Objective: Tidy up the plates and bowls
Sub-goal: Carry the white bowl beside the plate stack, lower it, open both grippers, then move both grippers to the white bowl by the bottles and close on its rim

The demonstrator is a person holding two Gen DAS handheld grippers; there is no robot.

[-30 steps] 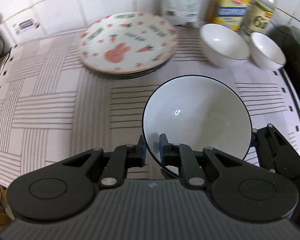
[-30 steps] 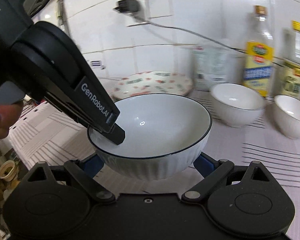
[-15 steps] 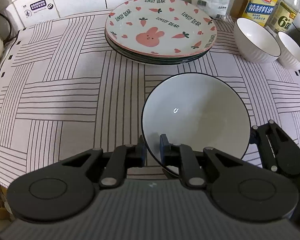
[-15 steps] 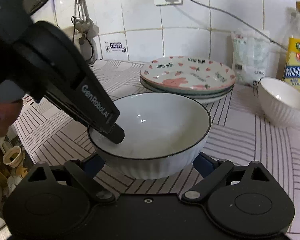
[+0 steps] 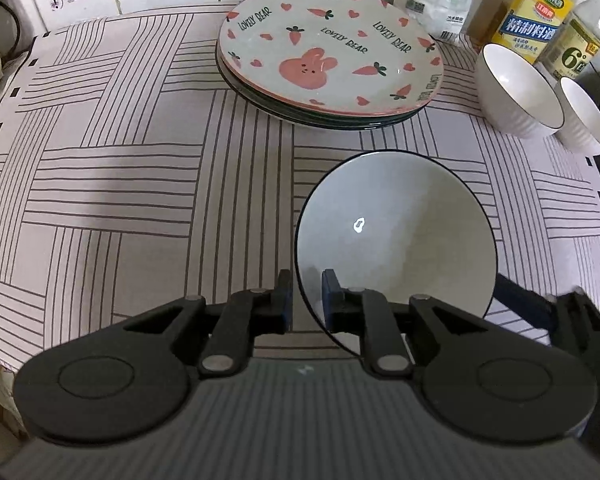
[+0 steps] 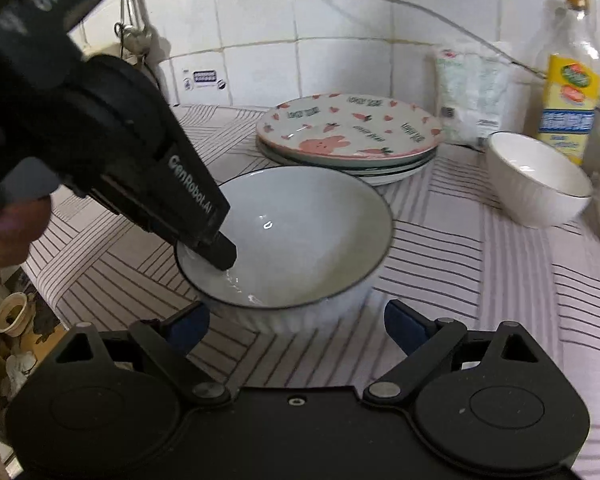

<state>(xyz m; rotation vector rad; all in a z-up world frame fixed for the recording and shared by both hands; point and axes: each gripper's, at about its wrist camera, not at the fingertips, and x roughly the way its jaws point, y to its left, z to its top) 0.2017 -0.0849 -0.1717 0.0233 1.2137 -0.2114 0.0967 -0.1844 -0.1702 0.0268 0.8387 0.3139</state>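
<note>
You are pinching the large bowl (image 5: 396, 236) rim at seven o'clock with your left gripper (image 5: 305, 296), steadying it, your right gripper (image 6: 296, 322) gaping unclenched beside it.

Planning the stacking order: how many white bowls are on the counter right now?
3. A large bowl sits at the front with the left tongs at its rim; two smaller bowls stand at the right by the bottles, one nearer the plates, one at the edge. Others may be hidden.

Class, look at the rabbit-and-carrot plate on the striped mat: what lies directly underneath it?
The rabbit plate tops a stack: rims of more plates peek out beneath it, the lowest dark-edged. Their faces and patterns are covered, so the exact count is uncertain. The stack rests on the striped mat.
</note>
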